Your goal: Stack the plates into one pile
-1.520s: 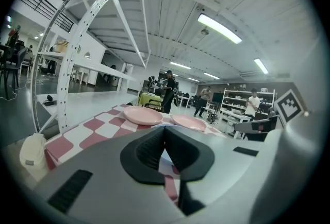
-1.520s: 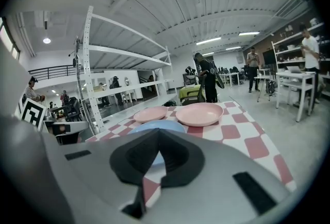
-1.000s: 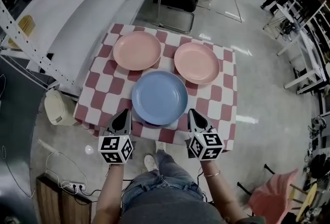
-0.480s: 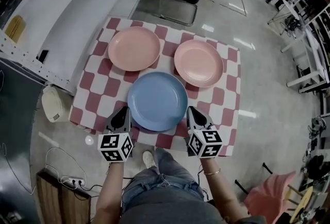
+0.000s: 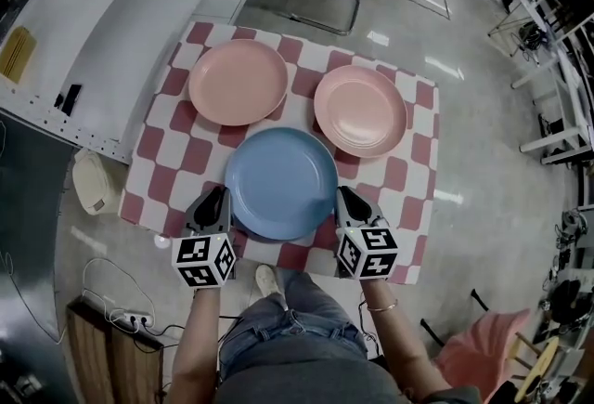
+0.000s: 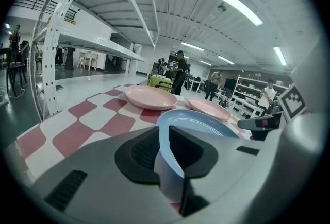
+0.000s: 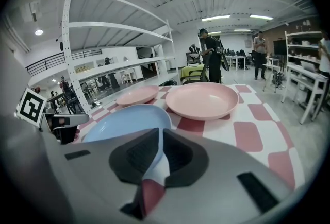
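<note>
Pick-up step! The blue plate [image 5: 281,183] lies flat at the middle of the desk's [image 5: 408,172] near edge, with the left pink plate [image 5: 238,82] and right pink plate [image 5: 359,116] toward the far corners. The left gripper [image 5: 212,200] is at the near-left rim. Its fingers have just been opening, the gap is narrow and the rim sits in it, apparently unpinched. The right gripper [image 5: 347,200] is at the near-right rim, fingers together, empty. Next, I'd say: right opens, both clamp the rim and lift.
</note>
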`<state>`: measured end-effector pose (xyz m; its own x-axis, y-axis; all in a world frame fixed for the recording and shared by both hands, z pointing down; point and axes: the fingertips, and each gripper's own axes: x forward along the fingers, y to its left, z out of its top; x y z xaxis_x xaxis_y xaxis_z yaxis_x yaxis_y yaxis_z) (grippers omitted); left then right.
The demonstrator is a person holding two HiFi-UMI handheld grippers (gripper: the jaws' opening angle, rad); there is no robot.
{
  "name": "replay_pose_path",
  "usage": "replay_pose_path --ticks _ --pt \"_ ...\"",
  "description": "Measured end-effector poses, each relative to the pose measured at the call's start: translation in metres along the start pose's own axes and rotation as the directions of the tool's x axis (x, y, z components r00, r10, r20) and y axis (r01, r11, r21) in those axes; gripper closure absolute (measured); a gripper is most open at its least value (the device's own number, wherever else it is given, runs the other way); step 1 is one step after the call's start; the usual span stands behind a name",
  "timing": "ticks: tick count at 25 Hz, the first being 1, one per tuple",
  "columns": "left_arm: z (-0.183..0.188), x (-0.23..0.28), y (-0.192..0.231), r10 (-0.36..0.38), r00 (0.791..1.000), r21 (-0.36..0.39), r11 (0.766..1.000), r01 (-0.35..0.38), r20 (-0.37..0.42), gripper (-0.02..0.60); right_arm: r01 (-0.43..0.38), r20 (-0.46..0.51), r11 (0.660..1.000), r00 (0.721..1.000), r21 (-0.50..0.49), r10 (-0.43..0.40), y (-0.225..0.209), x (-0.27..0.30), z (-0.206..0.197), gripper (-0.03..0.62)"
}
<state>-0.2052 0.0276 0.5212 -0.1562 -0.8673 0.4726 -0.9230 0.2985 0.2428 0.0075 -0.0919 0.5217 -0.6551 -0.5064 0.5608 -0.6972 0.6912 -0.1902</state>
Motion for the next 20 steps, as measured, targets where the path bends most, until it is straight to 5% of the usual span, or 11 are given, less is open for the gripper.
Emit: replay_pose_path --ticks 10,20 --pt "-0.009 0.015 0.005 0.019 0.998 -0.041 0.999 -0.021 -0.059 0.476 -0.011 -0.092 0.999 0.996 0.036 0.014 -0.010 0.015 -0.010 0.437" --pt "-0.025 0.031 0.006 0.021 0.991 -0.085 0.996 -0.033 -0.135 0.462 -0.027 -0.179 0.999 0.983 0.046 0.035 -0.012 0.029 -0.030 0.433"
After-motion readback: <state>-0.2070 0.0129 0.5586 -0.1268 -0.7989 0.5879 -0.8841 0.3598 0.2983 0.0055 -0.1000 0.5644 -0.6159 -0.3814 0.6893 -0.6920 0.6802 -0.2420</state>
